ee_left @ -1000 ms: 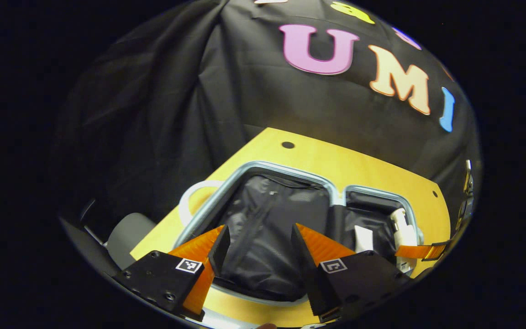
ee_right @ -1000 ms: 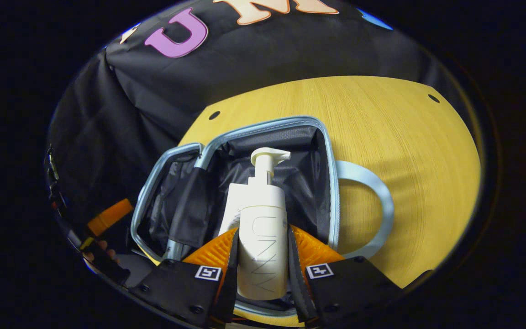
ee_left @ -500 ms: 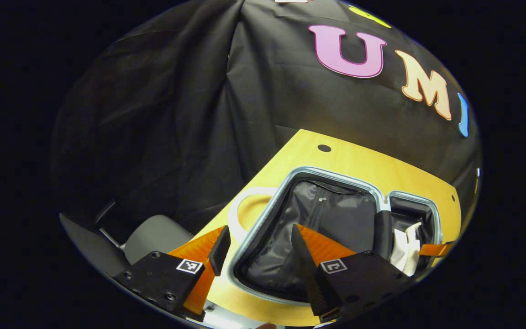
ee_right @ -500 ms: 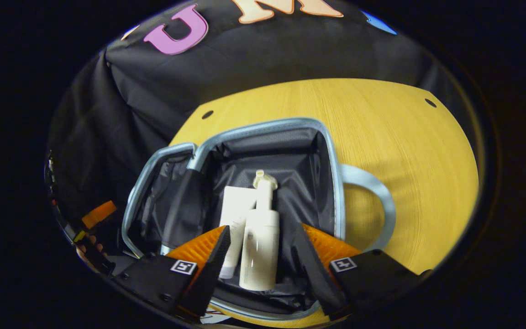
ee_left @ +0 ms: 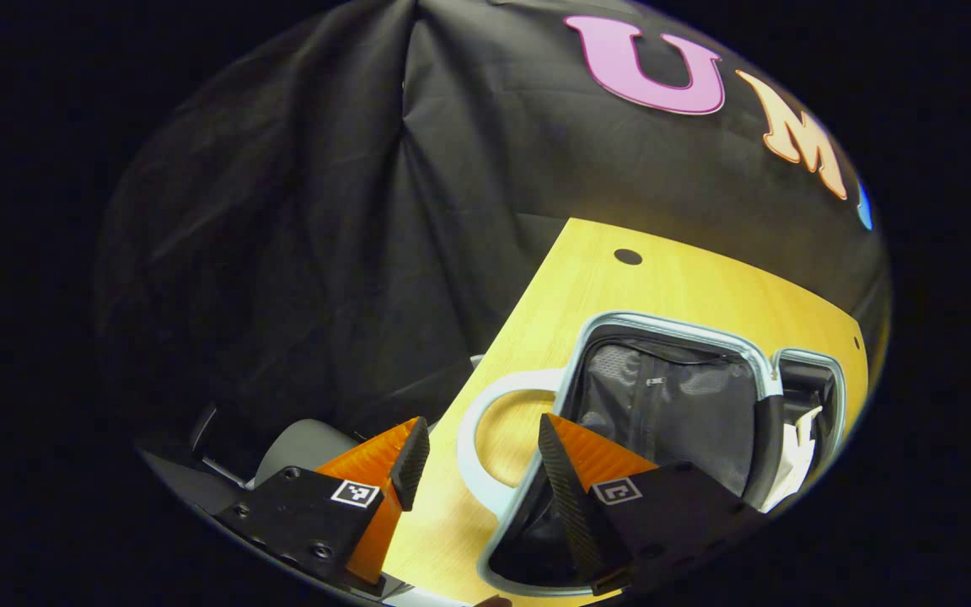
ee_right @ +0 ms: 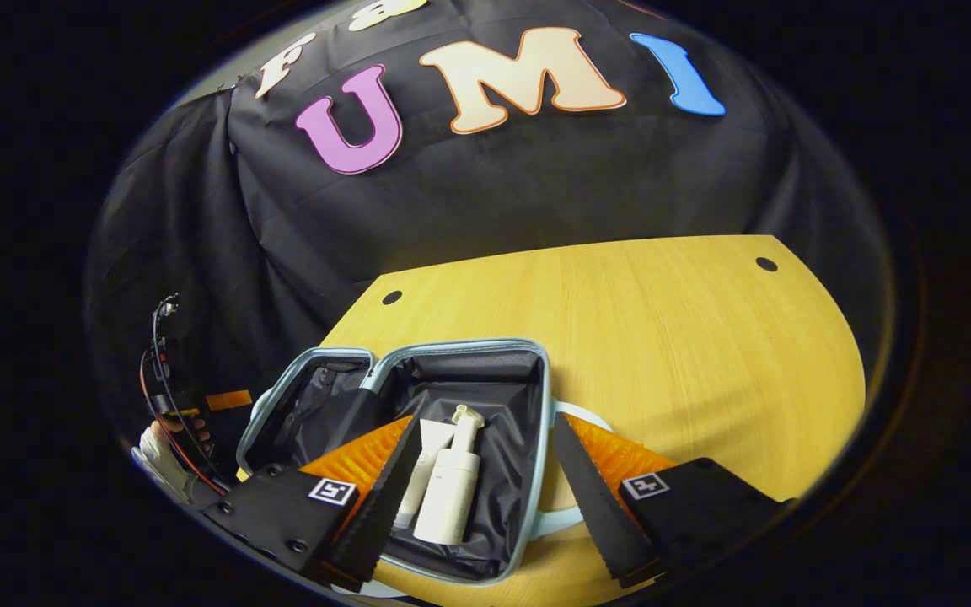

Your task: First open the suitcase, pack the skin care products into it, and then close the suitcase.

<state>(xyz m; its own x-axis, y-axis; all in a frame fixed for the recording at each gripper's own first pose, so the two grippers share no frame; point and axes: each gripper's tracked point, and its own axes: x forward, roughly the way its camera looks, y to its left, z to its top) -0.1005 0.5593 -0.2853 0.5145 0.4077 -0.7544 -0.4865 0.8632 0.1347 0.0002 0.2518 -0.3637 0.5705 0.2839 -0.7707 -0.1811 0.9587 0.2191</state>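
Your suitcase [ee_right: 528, 396] lies flat and open on the yellow wooden counter [ee_right: 688, 337], both halves showing their black lining inside a pale blue rim. In the right gripper view, the half nearer your right tongs [ee_right: 481, 497] holds the skin care products: a white pump bottle [ee_right: 449, 493] lying on its side with its nozzle pointing toward the far rim, and a white tube [ee_right: 420, 472] touching it on the left. Your right tongs are spread wide and grip nothing; they sit above the near end of that half, with the bottle seen in the gap between the fingers. The pale blue handle loop [ee_right: 574, 413] sticks out from the suitcase's right side onto the counter, partly hidden behind your right finger.

In the left gripper view, your left tongs [ee_left: 475, 459] are also apart and empty, over the counter's edge beside the other handle loop [ee_left: 477, 421]. The lining of the near half [ee_left: 662, 405] is bare, and something white [ee_left: 802, 434] shows in the far half. A grey rounded object [ee_left: 300, 438] sits below the counter's edge on the left; what it is cannot be told. A hand [ee_right: 169, 443] with red and black cables shows at the far left of the right gripper view.
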